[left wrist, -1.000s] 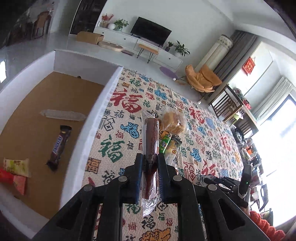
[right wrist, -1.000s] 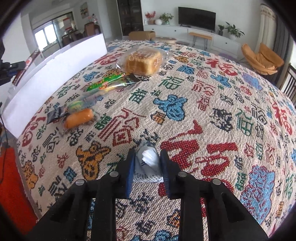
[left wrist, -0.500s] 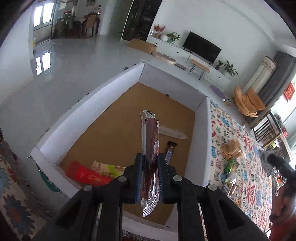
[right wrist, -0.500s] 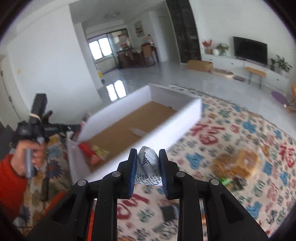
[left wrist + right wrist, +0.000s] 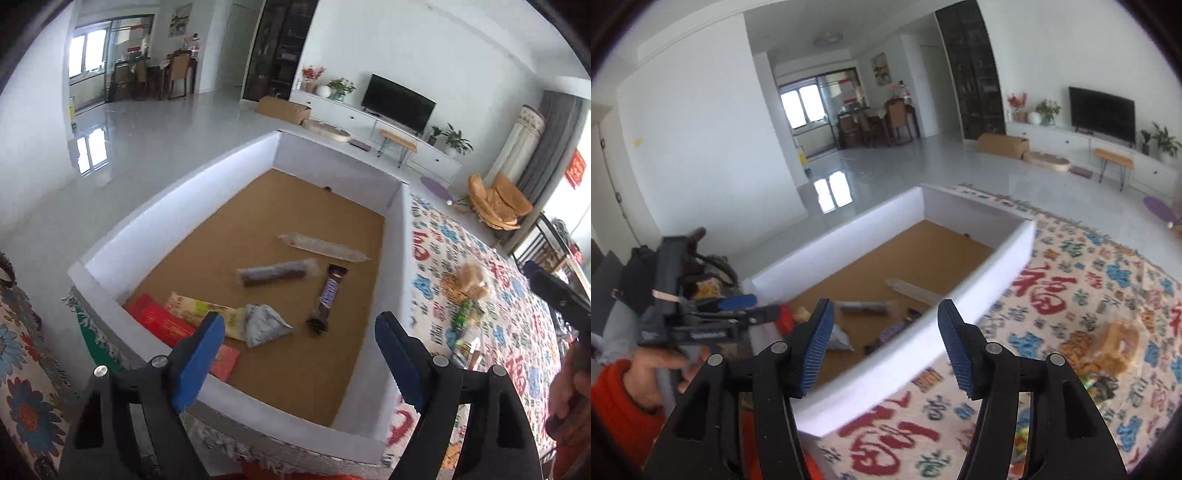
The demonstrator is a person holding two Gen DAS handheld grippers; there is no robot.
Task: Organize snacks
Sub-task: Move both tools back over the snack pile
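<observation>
With its jaws just opened wide and nothing held between them, the left gripper (image 5: 299, 332) is seen above the white box (image 5: 397, 266). Likewise the right gripper (image 5: 884, 332) has just been opened and is empty. Inside the box, the brown snack roll (image 5: 275, 272) and grey packet (image 5: 264, 325) are found lying among other snacks.

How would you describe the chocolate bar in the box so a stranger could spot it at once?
Find the white-walled box with the brown floor. The chocolate bar lies near its right wall, below a long clear packet. It alone has a dark brown wrapper with white lettering.
</observation>
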